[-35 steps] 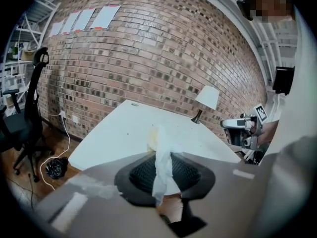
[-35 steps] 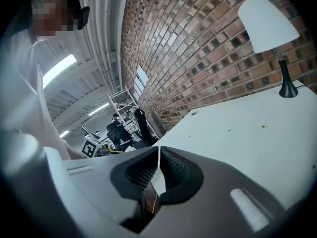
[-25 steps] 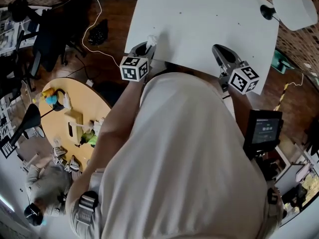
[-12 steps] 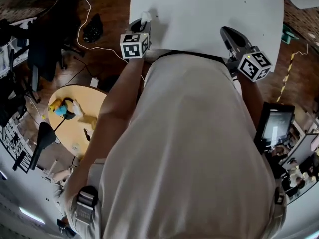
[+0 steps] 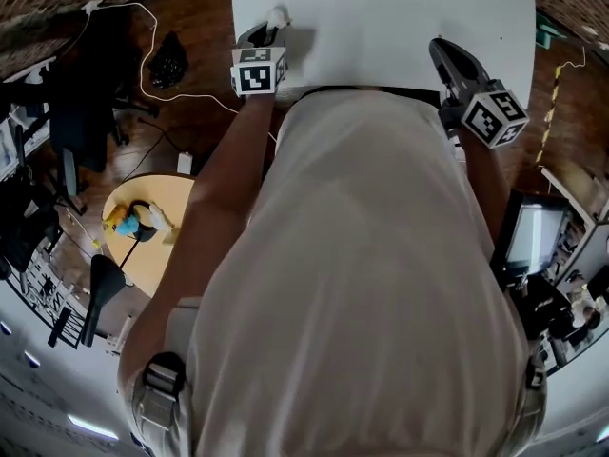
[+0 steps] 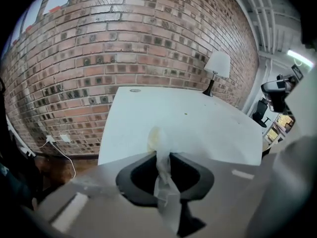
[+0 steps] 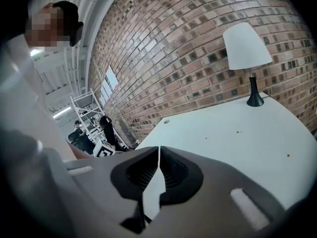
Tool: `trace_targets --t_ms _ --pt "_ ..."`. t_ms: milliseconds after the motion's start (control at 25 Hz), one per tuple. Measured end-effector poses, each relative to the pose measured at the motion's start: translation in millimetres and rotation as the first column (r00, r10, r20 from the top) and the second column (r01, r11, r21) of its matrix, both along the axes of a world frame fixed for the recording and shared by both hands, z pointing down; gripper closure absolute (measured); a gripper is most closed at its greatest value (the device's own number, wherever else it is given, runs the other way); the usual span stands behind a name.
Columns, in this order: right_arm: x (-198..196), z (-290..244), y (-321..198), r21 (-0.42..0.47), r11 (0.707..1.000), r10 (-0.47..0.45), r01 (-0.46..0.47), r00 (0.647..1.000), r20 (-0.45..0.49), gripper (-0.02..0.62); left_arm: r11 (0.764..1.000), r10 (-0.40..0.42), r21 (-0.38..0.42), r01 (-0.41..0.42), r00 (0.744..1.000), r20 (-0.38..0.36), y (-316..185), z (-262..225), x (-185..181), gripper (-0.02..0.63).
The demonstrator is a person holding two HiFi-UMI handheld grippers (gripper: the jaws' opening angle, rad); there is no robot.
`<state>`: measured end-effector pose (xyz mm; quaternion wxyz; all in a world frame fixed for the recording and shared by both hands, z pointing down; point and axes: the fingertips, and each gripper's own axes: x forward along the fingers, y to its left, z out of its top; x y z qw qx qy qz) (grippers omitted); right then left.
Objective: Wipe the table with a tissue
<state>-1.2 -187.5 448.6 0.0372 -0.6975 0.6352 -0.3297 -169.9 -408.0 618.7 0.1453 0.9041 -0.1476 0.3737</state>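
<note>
Pinching crumpled white tissue (image 6: 158, 142) between closing jaws of left hand-held gripper (image 6: 163, 155) at near left corner of white table (image 5: 381, 27), holding right hand-held gripper (image 7: 158, 150) pressed together, empty, over near right edge.

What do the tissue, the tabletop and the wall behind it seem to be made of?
The tissue looks like thin soft paper, matte white, twisted and crumpled. The tabletop is a smooth white board, probably laminate, with faint sheen. The wall is rough red-brown brick with pale mortar lines.
</note>
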Motion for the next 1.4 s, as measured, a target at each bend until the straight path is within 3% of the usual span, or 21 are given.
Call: trace_targets --t_ms 320,800,1040,1200,1280,1400 --pt "11 4 -14 0.016 1.000 -0.008 0.008 1.000 0.017 0.580 0.999 0.040 -0.040 -0.036 0.996 0.081 9 3 8 0.550" --pt "27 14 -10 0.006 1.000 -0.018 0.018 0.999 0.041 0.580 0.999 0.041 -0.036 -0.038 0.995 0.086 28 3 20 0.549" --pt "61 4 0 0.011 0.999 -0.042 0.042 0.998 0.050 0.580 0.998 0.037 -0.050 -0.030 0.990 0.136 54 -7 51 0.549" --pt "64 7 3 0.016 0.998 -0.058 0.057 0.997 0.053 0.580 0.997 0.051 -0.065 -0.041 0.986 0.161 69 -1 55 0.549" --pt "69 9 5 0.018 0.998 -0.061 0.060 0.997 0.054 0.580 0.994 0.070 -0.089 -0.057 0.986 0.150 78 1 61 0.549" --pt "78 10 8 0.022 0.998 -0.062 0.060 0.996 0.058 0.580 0.989 0.090 -0.127 -0.080 0.993 0.076 95 -7 76 0.549"
